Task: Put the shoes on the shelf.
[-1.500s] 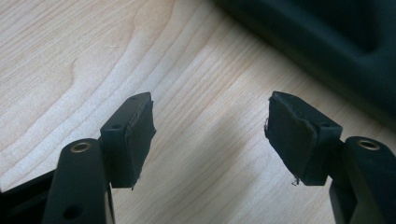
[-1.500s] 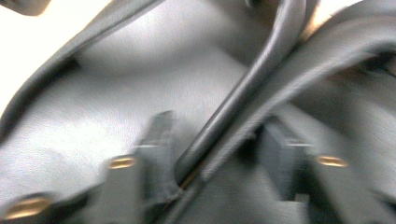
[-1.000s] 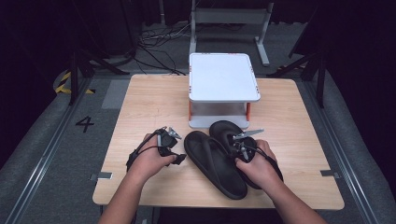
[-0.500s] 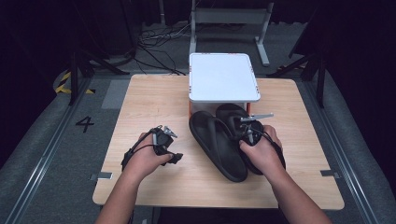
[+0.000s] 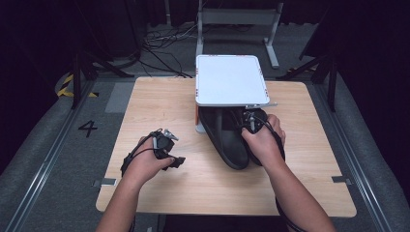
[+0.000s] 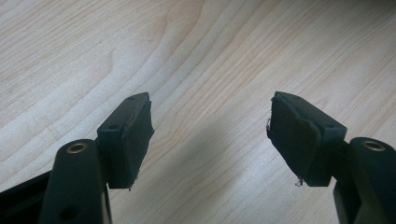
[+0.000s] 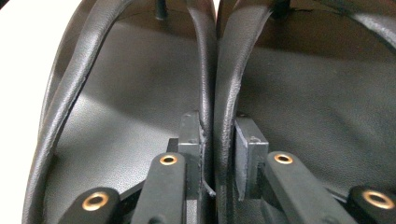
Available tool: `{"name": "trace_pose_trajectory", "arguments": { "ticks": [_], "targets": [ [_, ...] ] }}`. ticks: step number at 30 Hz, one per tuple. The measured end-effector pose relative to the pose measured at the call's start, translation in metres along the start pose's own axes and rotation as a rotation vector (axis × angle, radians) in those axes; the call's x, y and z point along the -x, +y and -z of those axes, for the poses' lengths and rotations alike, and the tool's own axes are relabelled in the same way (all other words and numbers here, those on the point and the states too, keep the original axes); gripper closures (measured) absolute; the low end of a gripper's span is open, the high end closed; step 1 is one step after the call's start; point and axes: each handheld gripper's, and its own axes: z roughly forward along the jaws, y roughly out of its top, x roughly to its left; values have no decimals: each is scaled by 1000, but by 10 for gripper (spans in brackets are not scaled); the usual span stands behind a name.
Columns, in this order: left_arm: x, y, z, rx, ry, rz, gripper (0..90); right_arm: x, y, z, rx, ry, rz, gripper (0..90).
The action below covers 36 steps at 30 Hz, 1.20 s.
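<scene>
**Sandals pinched together, going under the rack**

Sandals, a black pair, lie side by side on the wooden table, toes already under the white-topped rack, heels out toward us. We hold both at once with the right gripper. In the right gripper view its jaws are nearly together, clamped on the two inner straps, which are pressed against each other between the pads. That grip explains the layout: one pinch on the adjacent straps makes the pair travel as a unit, so the soles stay parallel and slide flat rather than being lifted one by one.

The left gripper sits low over bare wood, well apart from the sandals, on the left half of the table. Its jaws stand wide apart with nothing between them, only wood grain beyond the pads. We judge it parked there to keep clear of the sliding path.

Our judgement: the pair is partway onto the lower level of the rack, heels not yet in.
</scene>
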Motion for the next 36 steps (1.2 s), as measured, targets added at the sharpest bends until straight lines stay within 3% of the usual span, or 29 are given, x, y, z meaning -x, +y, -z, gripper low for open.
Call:
{"name": "trace_pose_trajectory", "arguments": {
  "ticks": [4,11,22,24,28,31,36],
  "targets": [
    [1,0,0,-2,-2,-4,311,-2,4,-6,2,-11,-18,761],
    [2,0,0,-4,-3,-5,311,-2,18,-24,24,-42,-100,760],
    [11,3,-7,-26,-16,-41,309,-8,27,-50,42,-102,-130,759],
    [11,4,-8,-29,-22,-46,309,-9,29,-52,60,-109,-111,748],
    [12,5,-9,-25,-24,-47,309,-8,26,-55,137,-102,-71,559],
    [12,6,-10,-31,-19,-55,309,-7,24,-53,156,-103,-39,512],
    [14,9,-11,-32,-25,-60,309,-2,16,-35,215,-72,-7,434]
  ]
}}
